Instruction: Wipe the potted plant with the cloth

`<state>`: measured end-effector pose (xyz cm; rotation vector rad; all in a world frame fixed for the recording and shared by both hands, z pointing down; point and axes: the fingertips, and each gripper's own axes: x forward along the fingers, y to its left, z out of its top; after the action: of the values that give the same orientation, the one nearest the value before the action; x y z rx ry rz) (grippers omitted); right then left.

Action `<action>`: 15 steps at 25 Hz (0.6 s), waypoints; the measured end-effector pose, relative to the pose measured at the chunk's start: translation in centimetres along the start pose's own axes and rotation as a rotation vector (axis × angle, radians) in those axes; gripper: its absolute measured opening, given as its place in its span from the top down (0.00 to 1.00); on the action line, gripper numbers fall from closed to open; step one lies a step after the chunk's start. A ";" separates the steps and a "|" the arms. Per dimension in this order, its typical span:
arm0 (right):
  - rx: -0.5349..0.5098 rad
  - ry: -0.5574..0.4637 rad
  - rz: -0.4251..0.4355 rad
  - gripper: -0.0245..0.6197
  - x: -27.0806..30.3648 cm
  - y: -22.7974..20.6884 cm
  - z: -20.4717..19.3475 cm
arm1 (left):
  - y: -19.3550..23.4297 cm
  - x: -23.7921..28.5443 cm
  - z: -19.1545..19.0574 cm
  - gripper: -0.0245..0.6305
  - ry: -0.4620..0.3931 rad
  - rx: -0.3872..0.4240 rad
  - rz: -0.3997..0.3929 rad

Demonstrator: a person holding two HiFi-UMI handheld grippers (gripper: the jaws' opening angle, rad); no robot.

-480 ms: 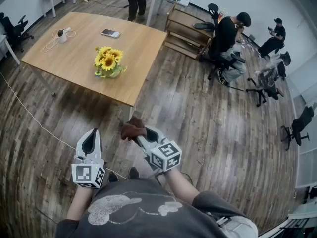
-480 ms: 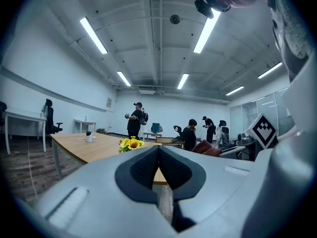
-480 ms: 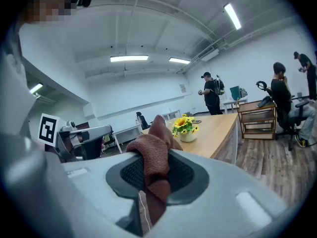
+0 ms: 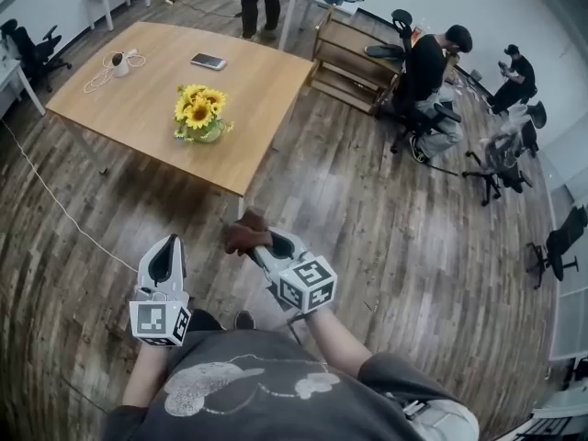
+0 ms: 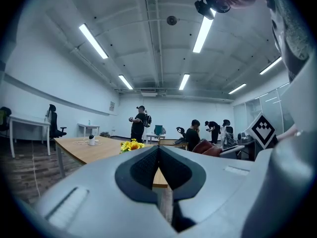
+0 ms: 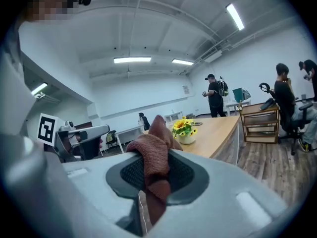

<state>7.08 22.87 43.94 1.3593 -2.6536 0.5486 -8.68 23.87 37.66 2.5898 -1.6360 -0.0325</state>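
The potted plant (image 4: 199, 115), yellow sunflowers in a small pale pot, stands on the wooden table (image 4: 147, 99) near its front edge; it also shows as the plant (image 6: 184, 129) and the flowers (image 5: 130, 145). My right gripper (image 4: 255, 240) is shut on a brown cloth (image 4: 245, 234), bunched between its jaws, cloth (image 6: 154, 157). It hovers over the floor, short of the table's near corner. My left gripper (image 4: 166, 257) is shut with nothing in it, to the left of the right one.
A phone (image 4: 207, 61) and a small white device with a cable (image 4: 115, 62) lie on the table. A wooden shelf unit (image 4: 349, 58), office chairs and several people are at the back right. A white cable (image 4: 55, 200) runs across the floor.
The view has shifted slightly, with the table a little lower in frame. Both grippers sit almost where they were, the cloth still held.
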 end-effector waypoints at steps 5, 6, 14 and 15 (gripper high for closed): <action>0.028 0.013 0.039 0.85 -0.4 -0.3 -0.9 | 0.6 0.0 -0.1 0.93 0.004 0.025 0.055; 0.038 0.011 0.040 0.85 -0.4 -0.3 -1.0 | 0.7 0.2 -0.1 0.93 0.002 0.036 0.059; 0.055 -0.005 -0.017 0.85 1.7 -3.0 -0.6 | 2.4 4.5 -1.3 0.93 -0.040 0.035 0.008; 0.057 -0.009 -0.031 0.85 2.1 -3.8 -0.3 | 2.7 5.5 -1.6 0.93 -0.043 0.027 -0.001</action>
<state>8.80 19.35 45.81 1.4193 -2.6387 0.6198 -8.69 17.84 39.58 2.6280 -1.6604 -0.0665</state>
